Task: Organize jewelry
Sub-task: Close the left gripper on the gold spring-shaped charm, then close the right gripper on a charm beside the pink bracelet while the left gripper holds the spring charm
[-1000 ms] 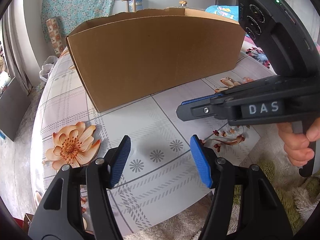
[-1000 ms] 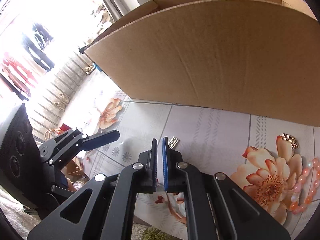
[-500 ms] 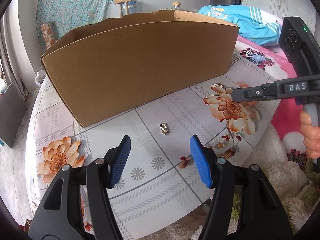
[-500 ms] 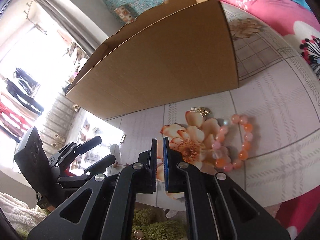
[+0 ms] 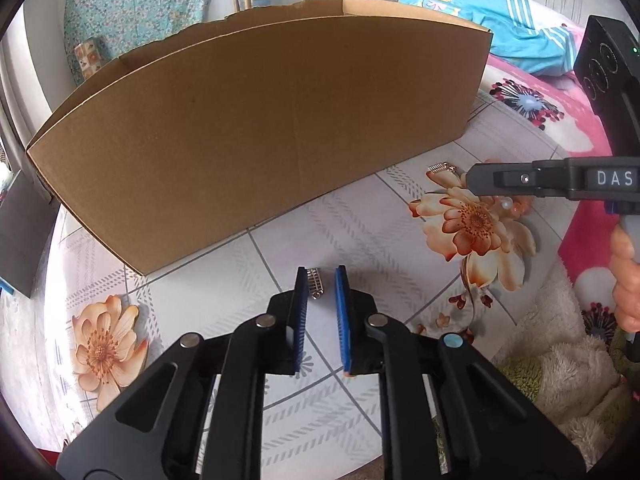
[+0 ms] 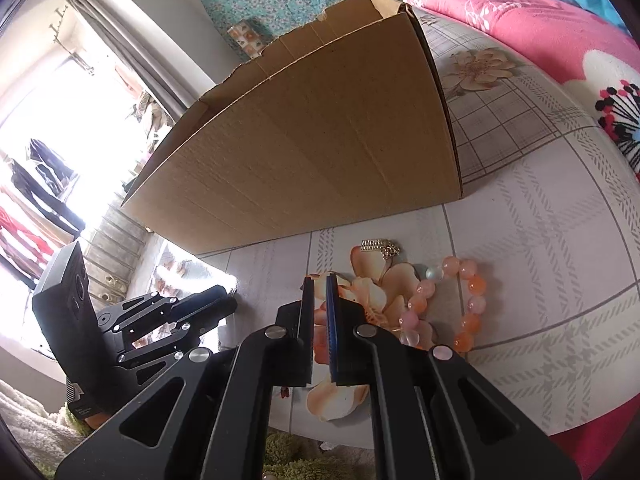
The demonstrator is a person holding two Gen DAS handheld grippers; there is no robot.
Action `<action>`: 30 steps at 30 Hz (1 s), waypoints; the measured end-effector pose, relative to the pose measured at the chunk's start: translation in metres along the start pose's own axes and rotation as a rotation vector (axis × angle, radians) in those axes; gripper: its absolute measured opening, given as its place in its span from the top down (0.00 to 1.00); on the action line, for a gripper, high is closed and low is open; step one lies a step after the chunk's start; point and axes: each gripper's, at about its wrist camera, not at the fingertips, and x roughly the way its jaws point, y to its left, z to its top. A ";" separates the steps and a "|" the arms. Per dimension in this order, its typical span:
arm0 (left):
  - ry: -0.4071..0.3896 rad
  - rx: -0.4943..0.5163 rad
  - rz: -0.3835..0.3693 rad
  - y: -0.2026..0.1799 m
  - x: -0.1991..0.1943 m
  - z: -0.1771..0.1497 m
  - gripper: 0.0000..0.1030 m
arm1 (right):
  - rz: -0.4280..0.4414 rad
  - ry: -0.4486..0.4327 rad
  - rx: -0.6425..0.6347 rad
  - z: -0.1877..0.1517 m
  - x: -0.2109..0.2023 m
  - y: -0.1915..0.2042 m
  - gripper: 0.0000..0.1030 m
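A small silver clip-like jewel (image 5: 315, 282) lies on the flowered tablecloth between the tips of my left gripper (image 5: 321, 280), whose jaws stand narrowly apart around it, not visibly pressing it. A gold pendant (image 6: 378, 245) (image 5: 442, 167) lies near the cardboard box (image 5: 260, 120) (image 6: 312, 152). A pink and orange bead bracelet (image 6: 460, 304) lies on a printed flower, partly hidden in the left wrist view (image 5: 514, 206). My right gripper (image 6: 318, 284) (image 5: 474, 178) is shut and empty, hovering left of the bracelet.
The big open cardboard box takes up the back of the table (image 5: 380, 216). A pink flowered bedspread (image 5: 532, 104) lies to the right. A fluffy rug (image 5: 560, 360) lies below the table's front edge.
My left gripper has moved forward to the silver jewel and narrowed its jaws around it. My right gripper has swung right, towards the pendant and bracelet, still shut.
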 end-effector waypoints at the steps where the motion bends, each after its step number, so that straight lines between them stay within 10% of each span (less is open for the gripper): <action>1: 0.002 0.003 -0.003 -0.001 0.000 0.000 0.95 | -0.006 -0.003 -0.005 0.000 -0.002 0.000 0.94; 22: -0.001 -0.075 -0.014 0.024 -0.005 -0.007 0.96 | -0.327 0.020 -0.231 0.024 0.021 0.011 0.75; 30: -0.016 -0.079 -0.029 0.031 -0.008 -0.011 0.96 | -0.389 0.083 -0.312 0.020 0.034 0.021 0.95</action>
